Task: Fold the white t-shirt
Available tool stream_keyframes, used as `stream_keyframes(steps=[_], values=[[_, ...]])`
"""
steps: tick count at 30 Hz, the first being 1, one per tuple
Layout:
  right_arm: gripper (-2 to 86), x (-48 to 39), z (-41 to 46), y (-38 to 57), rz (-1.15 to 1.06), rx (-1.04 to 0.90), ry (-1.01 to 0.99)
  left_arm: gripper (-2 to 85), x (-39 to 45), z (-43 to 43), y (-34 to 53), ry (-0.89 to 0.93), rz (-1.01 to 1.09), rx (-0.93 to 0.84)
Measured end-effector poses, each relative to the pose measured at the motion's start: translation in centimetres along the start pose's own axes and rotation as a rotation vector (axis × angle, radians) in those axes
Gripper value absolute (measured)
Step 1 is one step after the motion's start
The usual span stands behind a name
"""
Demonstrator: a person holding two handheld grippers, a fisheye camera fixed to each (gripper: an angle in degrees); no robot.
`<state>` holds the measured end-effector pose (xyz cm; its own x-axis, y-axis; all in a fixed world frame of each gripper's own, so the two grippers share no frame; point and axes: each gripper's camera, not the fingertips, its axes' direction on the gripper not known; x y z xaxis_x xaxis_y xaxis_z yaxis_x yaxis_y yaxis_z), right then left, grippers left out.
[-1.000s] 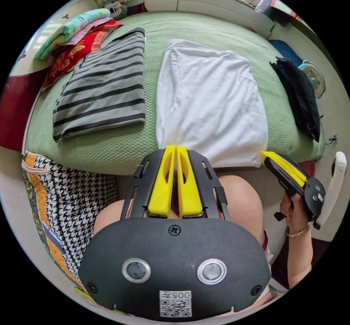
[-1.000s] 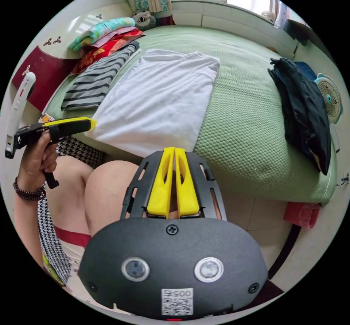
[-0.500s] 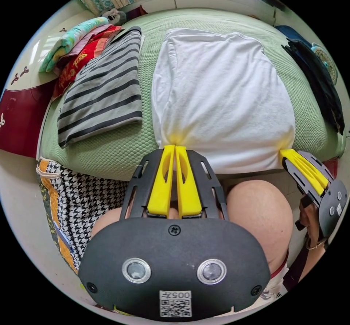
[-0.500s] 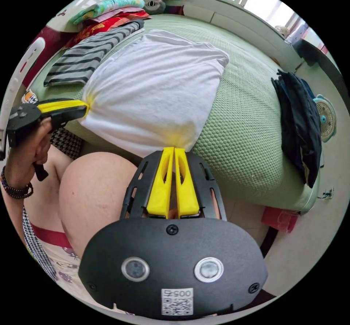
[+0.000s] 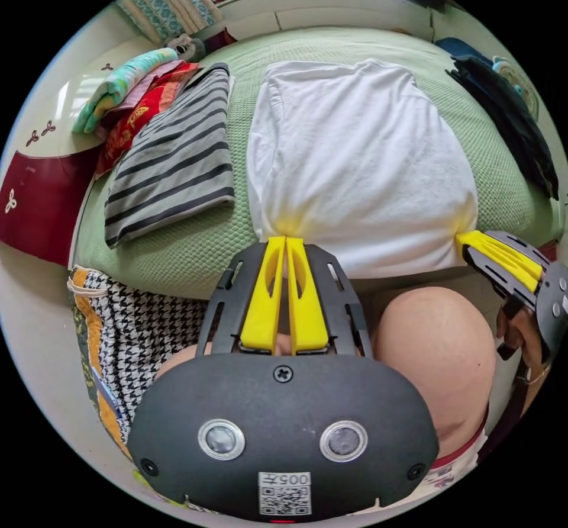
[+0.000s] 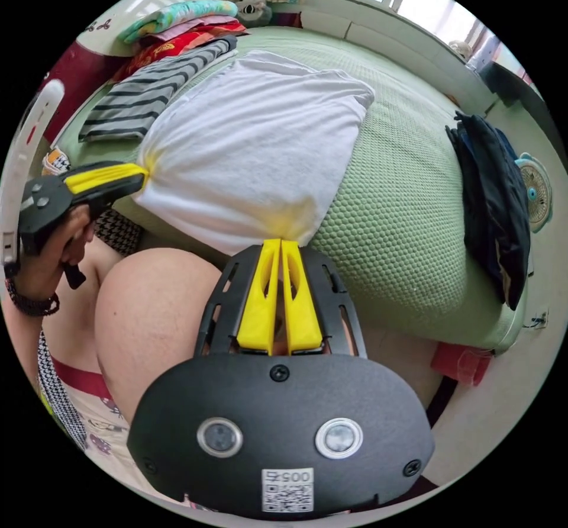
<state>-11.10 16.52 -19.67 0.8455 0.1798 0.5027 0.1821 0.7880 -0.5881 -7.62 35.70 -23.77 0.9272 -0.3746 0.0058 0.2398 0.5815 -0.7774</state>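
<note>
Both yellow-jawed tongs, left [image 5: 286, 242] and right [image 6: 280, 245], now pinching near corners of half-folded white cotton t-shirt [image 5: 355, 155] on green quilted bed [image 5: 195, 250], previously clear of cloth; next fold ready.

green bed [image 5: 195, 250] | on it: white t-shirt [image 5: 355, 155], striped garment [image 5: 171, 161], dark clothes [image 6: 491, 196], colourful folded stack [image 5: 127, 99]

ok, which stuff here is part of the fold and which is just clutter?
In the job:
white t-shirt, flat on the bed
left claw, shut on its near corner
right claw, shut on the other near corner

Lying about:
striped top, folded
dark clothes
blanket pile
fan
</note>
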Motion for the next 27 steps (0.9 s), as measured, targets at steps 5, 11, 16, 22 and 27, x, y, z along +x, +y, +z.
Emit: stream_keyframes(steps=[5,11,16,22,27], values=[[-1.2,0.7,0.3,-0.5,0.014,-0.032,-0.022,3.6,-3.8,-2.1,2.4,0.107,-0.134,0.082],[-0.9,1.9,0.6,-1.2,0.000,-0.070,-0.055,12.3,-5.5,-0.9,3.4,0.181,-0.097,0.062],[-0.9,3.7,0.8,-1.2,0.033,-0.070,-0.115,12.9,-6.6,0.4,3.5,0.280,-0.132,0.060],[-0.9,4.7,0.7,-0.9,0.021,-0.046,-0.100,13.2,-7.4,2.2,3.2,0.302,-0.138,0.019],[-0.7,7.1,-1.5,-0.7,-0.015,0.026,-0.134,10.2,-7.9,2.2,3.6,0.297,-0.139,0.033]])
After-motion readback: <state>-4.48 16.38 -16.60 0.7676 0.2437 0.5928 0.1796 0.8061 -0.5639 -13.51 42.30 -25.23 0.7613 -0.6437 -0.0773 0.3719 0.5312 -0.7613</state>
